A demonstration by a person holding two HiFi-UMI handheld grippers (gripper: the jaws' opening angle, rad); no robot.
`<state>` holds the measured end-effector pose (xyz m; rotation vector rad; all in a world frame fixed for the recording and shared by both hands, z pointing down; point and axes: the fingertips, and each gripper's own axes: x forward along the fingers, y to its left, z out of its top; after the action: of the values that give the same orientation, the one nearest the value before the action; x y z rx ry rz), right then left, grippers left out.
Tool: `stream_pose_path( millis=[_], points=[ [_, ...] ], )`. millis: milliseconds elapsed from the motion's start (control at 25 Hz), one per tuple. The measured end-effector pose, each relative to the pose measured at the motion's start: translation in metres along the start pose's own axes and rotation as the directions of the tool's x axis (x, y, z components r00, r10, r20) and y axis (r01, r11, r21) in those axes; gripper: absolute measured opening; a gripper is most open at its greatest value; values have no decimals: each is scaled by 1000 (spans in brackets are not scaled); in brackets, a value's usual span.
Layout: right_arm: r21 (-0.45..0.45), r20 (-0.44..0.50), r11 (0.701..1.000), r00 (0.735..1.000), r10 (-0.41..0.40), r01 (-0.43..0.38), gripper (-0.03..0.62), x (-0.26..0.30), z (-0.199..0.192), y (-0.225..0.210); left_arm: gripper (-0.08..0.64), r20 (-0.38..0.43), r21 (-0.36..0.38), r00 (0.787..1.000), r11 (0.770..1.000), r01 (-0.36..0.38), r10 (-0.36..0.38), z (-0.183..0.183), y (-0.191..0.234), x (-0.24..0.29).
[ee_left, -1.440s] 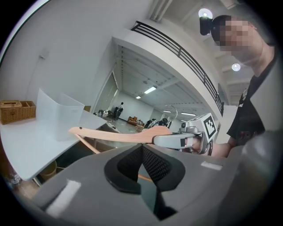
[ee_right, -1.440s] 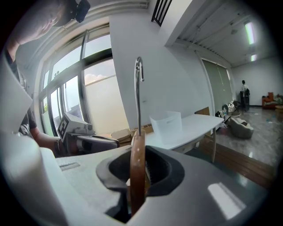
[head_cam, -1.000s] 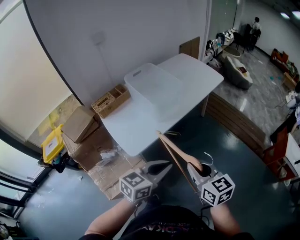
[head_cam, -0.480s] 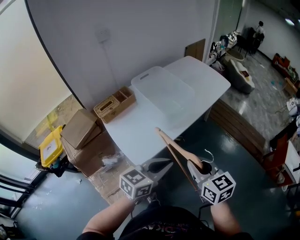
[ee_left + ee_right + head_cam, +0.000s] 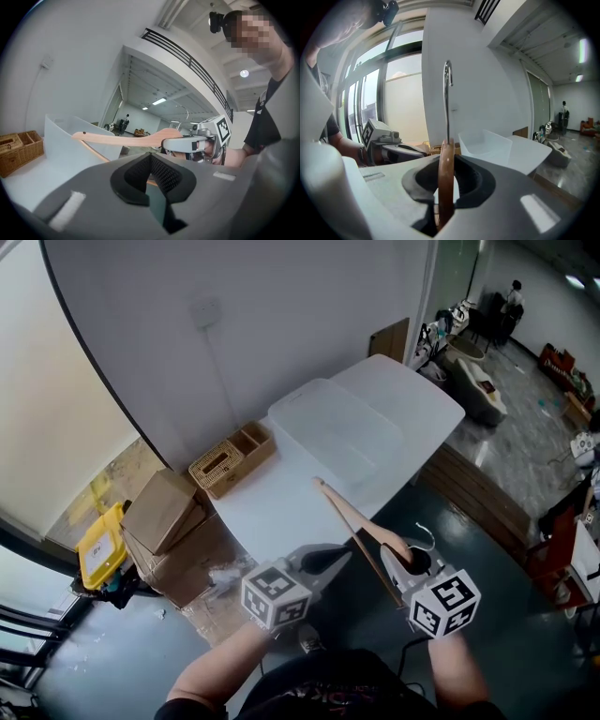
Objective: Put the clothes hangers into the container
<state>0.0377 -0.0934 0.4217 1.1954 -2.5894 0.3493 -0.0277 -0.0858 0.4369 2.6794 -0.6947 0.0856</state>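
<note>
Both grippers have closed in on the smooth white rectangular bench [image 5: 272, 512] since a second ago, and the hanger's tip now reaches over its near edge rather than stopping at it.

The right gripper [image 5: 401, 561] has its black ribbed fingers [image 5: 419, 180] clamped on the light-brown wooden clothes hanger [image 5: 361, 532], near its middle. The polished curved arm runs ahead of those fingers, and a thin round bar runs alongside it. Its thin metal hook [image 5: 447, 93] rises straight above them. The left gripper [image 5: 328, 557] has its fingers [image 5: 129, 180] together and holds nothing. It sits just left of the hanger without touching it.

Farther ahead of both pairs of fingers, the translucent white plastic container [image 5: 342, 437] stands on the bench, a box shape with rounded corners and an open top. A bare strip of bench lies between the hanger's tip and the container's near wall. Ahead and to the left of the left fingers is a woven wicker basket [image 5: 232, 457] with compartments, close to the container's left side by the wall. Brown cardboard boxes [image 5: 164, 512] lie on the floor to the left of the bench's edge.

Each gripper's cube [image 5: 275, 596] bears black-and-white square markers.
</note>
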Motion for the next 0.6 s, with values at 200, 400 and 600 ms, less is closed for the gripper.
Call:
stream_pose_path(
  millis=[200, 400, 600],
  points=[
    [-61, 7, 998, 1000, -7, 8, 57, 11, 20, 0, 6, 19, 27, 1000, 1000, 6, -6, 19, 10, -2],
    [-137, -2, 991, 1000, -12, 12, 57, 22, 40, -11, 6, 35, 41, 999, 999, -3, 2, 34, 23, 6],
    [-197, -28, 980, 1000, 14, -19, 57, 45, 61, -35, 6, 38, 63, 999, 997, -39, 36, 48, 45, 21]
  ],
)
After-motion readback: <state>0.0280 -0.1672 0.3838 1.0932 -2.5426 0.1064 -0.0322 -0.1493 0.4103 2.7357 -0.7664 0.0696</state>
